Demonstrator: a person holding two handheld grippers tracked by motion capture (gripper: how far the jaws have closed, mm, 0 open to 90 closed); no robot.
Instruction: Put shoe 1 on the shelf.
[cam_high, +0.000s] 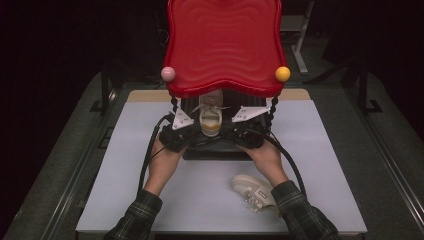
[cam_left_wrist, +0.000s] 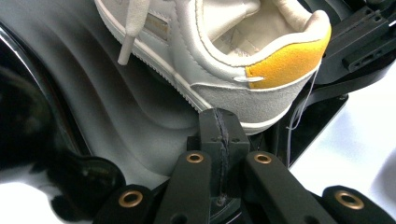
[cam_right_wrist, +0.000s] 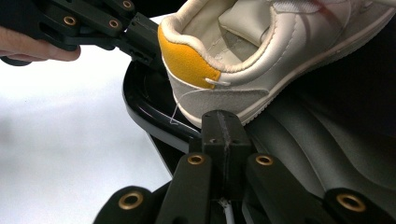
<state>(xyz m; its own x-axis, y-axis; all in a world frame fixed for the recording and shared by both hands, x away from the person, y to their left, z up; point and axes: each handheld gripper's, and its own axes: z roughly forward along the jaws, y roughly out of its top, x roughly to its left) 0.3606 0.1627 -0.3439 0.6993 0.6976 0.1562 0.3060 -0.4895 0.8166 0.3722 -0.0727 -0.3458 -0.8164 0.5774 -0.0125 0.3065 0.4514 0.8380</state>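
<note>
On the black lower shelf (cam_high: 210, 150) under the red tray (cam_high: 225, 45), a white sneaker (cam_high: 210, 120), light, soft-walled and best pinched at the stiffer yellow heel (cam_left_wrist: 287, 63), sits between left gripper (cam_left_wrist: 219, 126) and right gripper (cam_right_wrist: 223, 128), both fully closed, empty.

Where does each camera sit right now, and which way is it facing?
High view: above the person's side, looking forward and down on the table; both forearms and each tool, left tool, right tool, beside the shoe under the red shelf.
Left gripper view: rides the left tool, shut jaws at the shoe's side.
Right gripper view: rides the right tool, shut jaws near the yellow heel.
Both gripper views share that shoe on the black shelf.
</note>
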